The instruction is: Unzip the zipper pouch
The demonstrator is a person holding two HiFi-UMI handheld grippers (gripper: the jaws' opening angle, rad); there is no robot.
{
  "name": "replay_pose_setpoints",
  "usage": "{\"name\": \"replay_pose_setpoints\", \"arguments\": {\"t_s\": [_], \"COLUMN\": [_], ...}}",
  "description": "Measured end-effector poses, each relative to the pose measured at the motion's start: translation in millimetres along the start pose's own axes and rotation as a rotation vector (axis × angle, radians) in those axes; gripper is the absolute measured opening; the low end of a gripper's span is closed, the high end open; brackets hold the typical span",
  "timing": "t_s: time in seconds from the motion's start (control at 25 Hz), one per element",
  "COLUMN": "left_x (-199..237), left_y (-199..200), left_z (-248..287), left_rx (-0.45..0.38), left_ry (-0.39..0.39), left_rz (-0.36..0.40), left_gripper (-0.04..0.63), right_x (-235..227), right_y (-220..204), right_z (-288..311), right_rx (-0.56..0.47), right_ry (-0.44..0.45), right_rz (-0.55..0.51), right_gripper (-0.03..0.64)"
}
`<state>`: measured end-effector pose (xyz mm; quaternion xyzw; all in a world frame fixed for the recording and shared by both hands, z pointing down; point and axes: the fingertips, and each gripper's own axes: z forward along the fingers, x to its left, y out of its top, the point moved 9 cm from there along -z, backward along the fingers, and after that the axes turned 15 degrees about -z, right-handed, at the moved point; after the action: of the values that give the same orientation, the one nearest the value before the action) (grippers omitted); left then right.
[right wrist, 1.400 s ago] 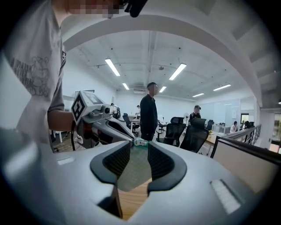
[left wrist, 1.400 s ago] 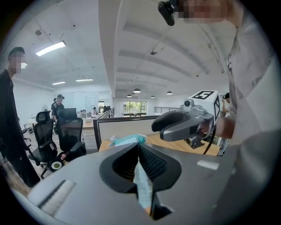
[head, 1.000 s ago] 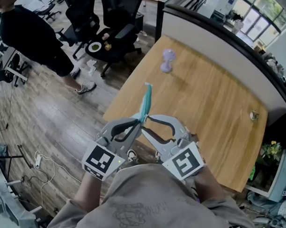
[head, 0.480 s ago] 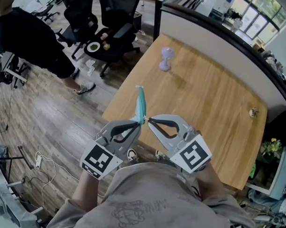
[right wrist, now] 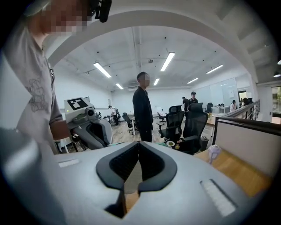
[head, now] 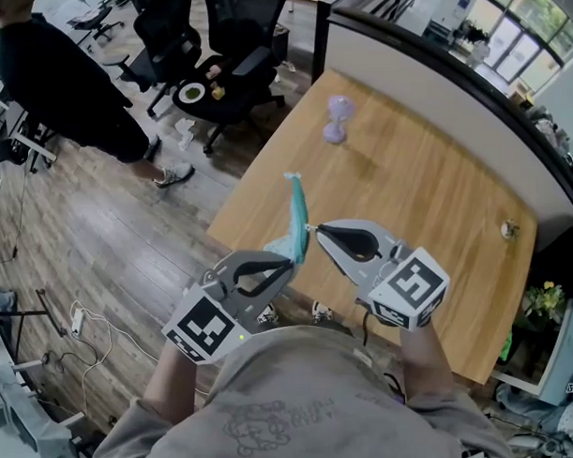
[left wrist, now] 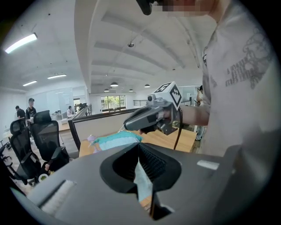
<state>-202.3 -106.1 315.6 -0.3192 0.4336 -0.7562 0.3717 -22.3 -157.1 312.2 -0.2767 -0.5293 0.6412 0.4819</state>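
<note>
A teal zipper pouch (head: 294,214) hangs in the air over the near left corner of the wooden table (head: 428,200). My left gripper (head: 290,261) is shut on its lower fabric, and the teal cloth shows pinched between the jaws (left wrist: 142,180). My right gripper (head: 312,231) has just closed its jaws and is now shut on the pouch's near edge, at the zipper line. The pull itself is too small to make out. In the left gripper view the right gripper (left wrist: 149,118) touches the pouch's top (left wrist: 116,140). The right gripper view shows the left gripper (right wrist: 90,127) close by.
A small lilac object (head: 335,120) stands at the table's far left, and a tiny item (head: 508,231) lies near its right edge. A person in black (head: 66,84) stands on the wood floor beside black office chairs (head: 236,71). A partition runs along the table's far side.
The right gripper's jaws went from wide open to shut at the pouch's edge, and it rolled and shifted right. The left gripper moved right and lower with the pouch.
</note>
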Motion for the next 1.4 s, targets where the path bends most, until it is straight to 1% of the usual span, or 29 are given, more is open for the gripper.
{"name": "replay_pose_setpoints", "arguments": {"t_s": [0.12, 0.2, 0.32, 0.4, 0.44, 0.48, 0.56, 0.6, 0.68, 0.84, 0.92, 1.0, 1.16, 1.24, 1.32, 1.4], "left_x": [3, 3, 2, 4, 6, 8, 12, 13, 13, 14, 17, 18, 19, 23, 29, 34], "left_y": [-2, -3, -2, -2, -4, -7, -13, -14, -13, -10, -8, -4, 8, 17, 29, 41], "left_z": [-7, -13, -23, -30, -34, -38, -44, -45, -44, -43, -45, -46, -50, -53, -60, -69], "left_rx": [-0.008, -0.05, -0.125, -0.144, -0.142, -0.136, -0.116, -0.108, -0.105, -0.126, -0.133, -0.136, -0.157, -0.177, -0.209, -0.261], "left_ry": [-0.016, -0.027, -0.069, -0.095, -0.097, -0.09, -0.06, -0.052, -0.048, -0.026, 0.007, 0.044, 0.104, 0.173, 0.272, 0.368], "left_rz": [0.0, 0.01, 0.058, 0.062, 0.05, 0.016, -0.088, -0.116, -0.129, -0.16, -0.155, -0.119, -0.13, -0.144, -0.151, -0.124], "left_gripper": [0.006, 0.006, 0.006, 0.006, 0.006, 0.006, 0.006, 0.006, 0.006, 0.007, 0.006, 0.007, 0.008, 0.006, 0.008, 0.008], "right_x": [-10, -17, -30, -39, -43, -46, -50, -50, -48, -45, -45, -47, -49, -48, -48, -46], "right_y": [-3, -7, -12, -16, -18, -19, -19, -19, -21, -25, -23, -16, 5, 19, 33, 45], "right_z": [-1, -4, -11, -17, -19, -21, -23, -22, -19, -15, -15, -16, -24, -29, -34, -39], "right_rx": [0.013, 0.013, 0.009, 0.025, 0.034, 0.042, 0.045, 0.047, 0.06, 0.068, 0.056, 0.026, -0.053, -0.09, -0.129, -0.161], "right_ry": [-0.049, -0.091, -0.152, -0.198, -0.219, -0.231, -0.235, -0.237, -0.245, -0.262, -0.274, -0.291, -0.319, -0.335, -0.356, -0.377], "right_rz": [0.005, 0.032, 0.089, 0.097, 0.093, 0.09, 0.095, 0.098, 0.092, 0.105, 0.11, 0.121, 0.109, 0.085, 0.063, 0.039], "right_gripper": [0.012, 0.012, 0.012, 0.012, 0.012, 0.012, 0.015, 0.015, 0.015, 0.017, 0.017, 0.018, 0.018, 0.018, 0.018, 0.018]}}
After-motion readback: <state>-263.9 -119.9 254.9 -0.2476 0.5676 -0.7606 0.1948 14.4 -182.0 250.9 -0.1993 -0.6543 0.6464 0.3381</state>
